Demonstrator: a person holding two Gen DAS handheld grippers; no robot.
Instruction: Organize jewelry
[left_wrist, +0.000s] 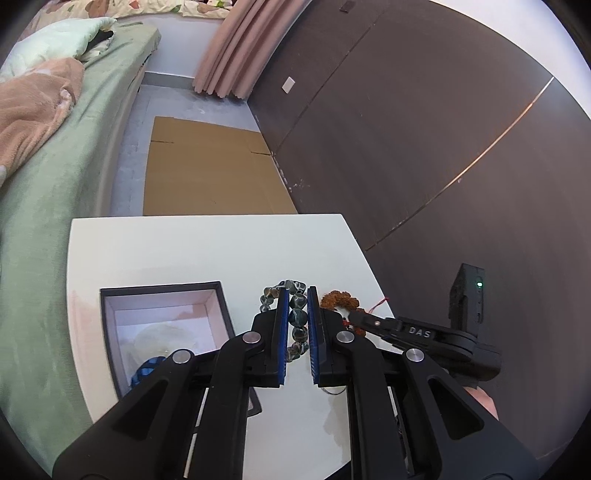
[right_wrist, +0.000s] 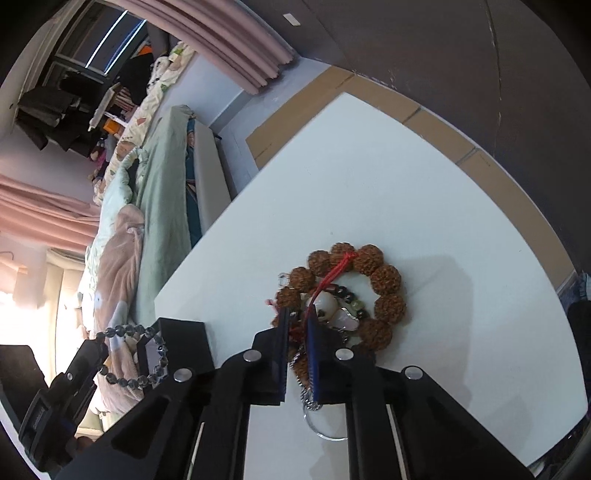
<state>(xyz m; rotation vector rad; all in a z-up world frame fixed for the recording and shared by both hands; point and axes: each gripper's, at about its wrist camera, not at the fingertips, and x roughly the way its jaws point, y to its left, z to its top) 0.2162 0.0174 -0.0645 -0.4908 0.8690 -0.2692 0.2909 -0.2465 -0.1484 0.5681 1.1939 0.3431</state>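
Note:
My left gripper is shut on a dark grey-green bead bracelet and holds it above the white table; the bracelet also shows in the right wrist view. A dark box with a pale lining stands open at the left, with something blue inside. My right gripper stands over a heap of jewelry: a brown seed-bead bracelet with a red cord, white pendants and a chain with a ring. Its fingers are nearly shut around the red cord and chain.
A bed with green sheet and blankets runs along the table's left side. Flat cardboard lies on the floor beyond the table. A dark wardrobe wall stands at the right. Pink curtains hang at the back.

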